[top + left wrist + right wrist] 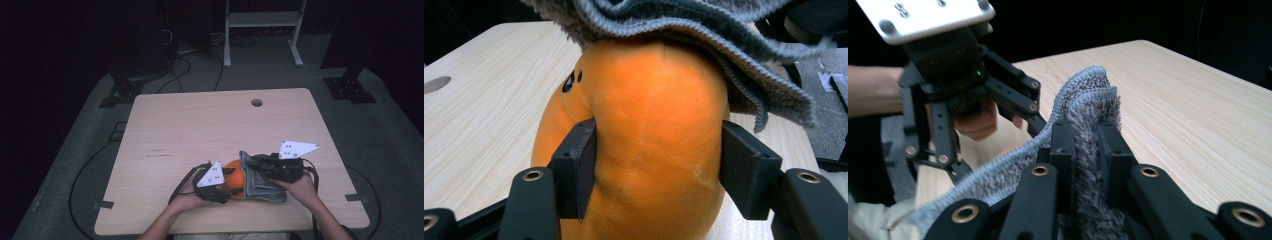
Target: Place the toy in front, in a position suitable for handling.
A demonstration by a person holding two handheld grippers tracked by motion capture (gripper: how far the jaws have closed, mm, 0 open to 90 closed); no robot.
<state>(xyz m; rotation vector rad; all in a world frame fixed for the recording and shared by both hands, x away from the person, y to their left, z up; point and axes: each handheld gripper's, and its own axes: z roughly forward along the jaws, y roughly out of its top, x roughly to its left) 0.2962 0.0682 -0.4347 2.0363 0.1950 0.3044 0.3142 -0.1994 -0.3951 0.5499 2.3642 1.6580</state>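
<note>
An orange plush toy (644,150) sits near the front edge of the pale wooden counter (200,125), a little right of the middle, with a grey fuzzy towel (260,180) draped over its top and right side. In the left gripper view the toy stands upright, two small black marks on its upper left flank, and the towel's ribbed hem hangs over its crown.

The left gripper (225,187) comes in low from the left and points toward the toy; its jaws stand on either side of the toy's body and press into the plush, pinching it. The person's left hand (192,197) wraps the gripper's body from behind, forearm rising from the bottom edge of the high view.

The right gripper (1085,150) reaches in from the right, its jaws drawn close together on a bunched fold of the towel, whose pile bulges up between them. The right hand (300,187) holds that gripper just right of the towel, with the forearm angled in from the lower right. The two grippers are close together, with the toy and towel between them.
</note>
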